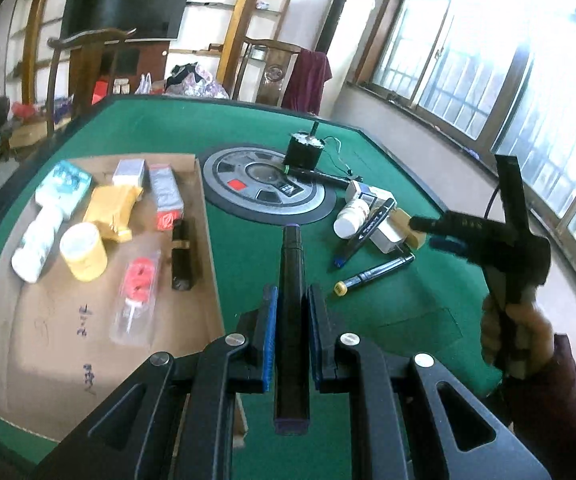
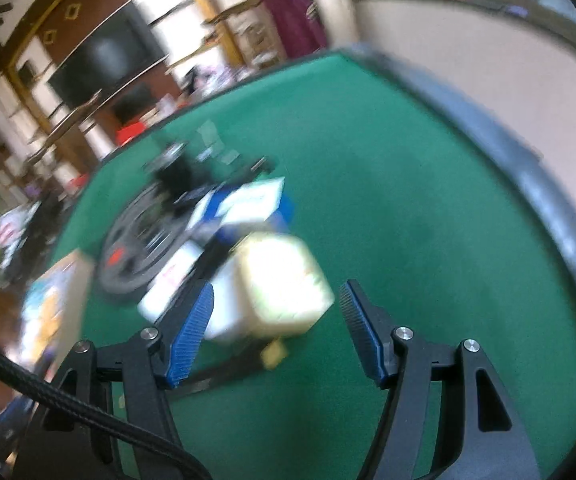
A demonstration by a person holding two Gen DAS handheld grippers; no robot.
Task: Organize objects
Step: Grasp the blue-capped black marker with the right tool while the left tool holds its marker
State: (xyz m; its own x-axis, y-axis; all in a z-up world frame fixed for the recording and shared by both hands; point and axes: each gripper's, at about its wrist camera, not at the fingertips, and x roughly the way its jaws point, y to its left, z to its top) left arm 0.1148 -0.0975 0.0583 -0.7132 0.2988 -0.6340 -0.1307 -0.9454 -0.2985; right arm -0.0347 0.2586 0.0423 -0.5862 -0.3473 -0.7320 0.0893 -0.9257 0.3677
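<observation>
1. A black marker (image 1: 293, 304) sits clamped between the blue pads of the left gripper (image 1: 292, 300), above the green table (image 1: 388, 152) near the right edge of the cardboard tray (image 1: 40, 380).
2. Its long axis runs straight along the gripper's fingers: the purple-ringed tip points away toward the round grey disc (image 1: 266, 182), and the square butt end lies back between the gripper's arms.
3. No lettering can be read on the held marker; the tray floor bears some handwritten dark characters, too small to make out.
4. In the tray lie a white bottle (image 1: 36, 248), a yellow tape roll (image 1: 84, 252), a yellow packet (image 1: 114, 210), a red-and-grey box (image 1: 166, 196), a black tube (image 1: 182, 256) and a clear pack with red parts (image 1: 138, 292).
5. To the right of the held marker, two more markers (image 1: 372, 274) rest on the felt beside a white pill bottle (image 1: 352, 218) and a blue-and-white box (image 1: 368, 192).
6. The right gripper (image 2: 276, 320), held in a person's hand (image 1: 516, 332), stands with its jaws apart and gripping nothing, hovering just over a pale yellow block (image 2: 284, 280); the wrist view is blurred.
</observation>
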